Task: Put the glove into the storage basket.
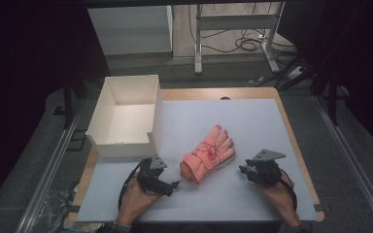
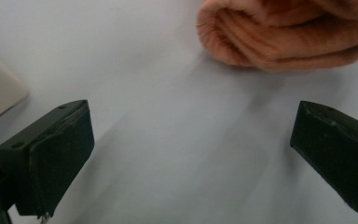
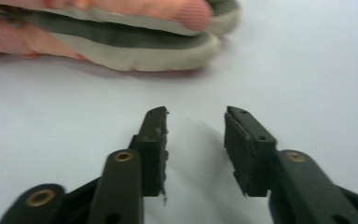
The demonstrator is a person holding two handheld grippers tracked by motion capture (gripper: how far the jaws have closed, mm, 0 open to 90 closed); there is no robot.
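Lab recording bay: black curtains (image 1: pixel 24 73), aluminium frame rails (image 1: pixel 48 167), loose floor cables (image 1: pixel 243 41), metal table legs (image 1: pixel 198 43).

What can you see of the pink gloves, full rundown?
The pink gloves look like a stacked knit pair with red thread or a tie across the middle. They lie flat on the pale mat, fingers pointing away from the person, cuffs rolled thick at the near end. The right gripper view shows grey and cream coated palm edges. They sit near the middle of the mat, right of the white box, between the left gripper and right gripper. Neither touches them.
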